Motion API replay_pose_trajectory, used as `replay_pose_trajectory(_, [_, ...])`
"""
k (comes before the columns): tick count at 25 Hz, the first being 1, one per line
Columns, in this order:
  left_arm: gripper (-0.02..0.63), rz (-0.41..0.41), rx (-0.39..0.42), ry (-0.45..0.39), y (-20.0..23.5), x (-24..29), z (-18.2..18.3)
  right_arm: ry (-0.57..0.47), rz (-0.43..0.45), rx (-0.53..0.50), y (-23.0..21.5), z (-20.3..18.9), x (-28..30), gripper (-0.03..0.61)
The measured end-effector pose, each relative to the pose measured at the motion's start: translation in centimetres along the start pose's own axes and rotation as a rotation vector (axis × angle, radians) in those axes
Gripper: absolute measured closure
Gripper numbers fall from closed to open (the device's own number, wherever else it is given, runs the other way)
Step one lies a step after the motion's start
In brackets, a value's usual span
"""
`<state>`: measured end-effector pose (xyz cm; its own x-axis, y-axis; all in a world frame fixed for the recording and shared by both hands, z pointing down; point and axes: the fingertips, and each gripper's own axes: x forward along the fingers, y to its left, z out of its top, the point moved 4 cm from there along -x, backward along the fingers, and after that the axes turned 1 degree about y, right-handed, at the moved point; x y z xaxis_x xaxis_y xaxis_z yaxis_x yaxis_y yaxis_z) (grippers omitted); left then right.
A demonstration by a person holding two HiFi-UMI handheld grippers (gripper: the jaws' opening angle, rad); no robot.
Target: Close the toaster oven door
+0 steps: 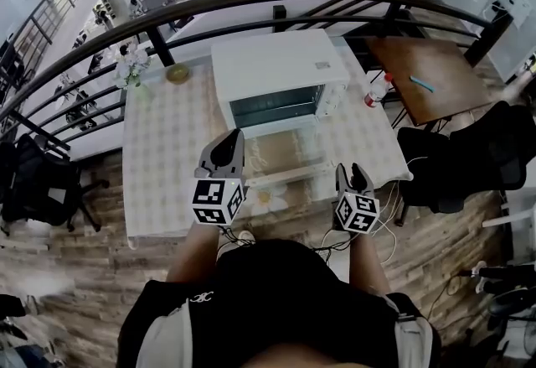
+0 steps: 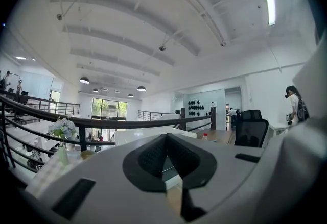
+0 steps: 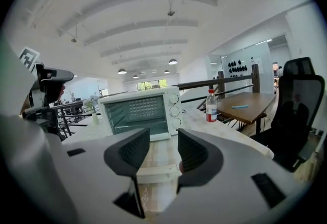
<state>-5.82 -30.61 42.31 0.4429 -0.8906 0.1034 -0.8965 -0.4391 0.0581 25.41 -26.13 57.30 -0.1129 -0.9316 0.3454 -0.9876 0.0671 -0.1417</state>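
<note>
A white toaster oven [image 1: 276, 73] stands at the back of the tiled table [image 1: 167, 157]. Its glass door [image 1: 289, 152] hangs open, lying flat toward me. In the right gripper view the oven [image 3: 140, 110] faces me, and the door's white handle [image 3: 153, 173] shows low between the jaws, untouched. My right gripper [image 1: 356, 169] [image 3: 163, 141] is open and empty, just in front of the door's right end. My left gripper [image 1: 230, 142] [image 2: 164, 139] hovers to the left of the door, shut on nothing.
A water bottle [image 1: 377, 90] [image 3: 211, 105] stands to the right of the oven. A vase of flowers [image 1: 130, 64] [image 2: 62, 131] and a small bowl [image 1: 177, 73] sit at the table's back left. A dark railing [image 1: 251, 2] runs behind. A brown desk [image 1: 431, 77] and black chairs [image 1: 456, 161] stand at the right.
</note>
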Motion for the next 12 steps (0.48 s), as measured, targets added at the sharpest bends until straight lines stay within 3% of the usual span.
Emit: replay_pose_trajectory(12, [0.6,0.027,0.03,0.005,0.5,-0.7,0.0,0.185,-0.005,0.054,-0.3,-7.7,3.4,0.397])
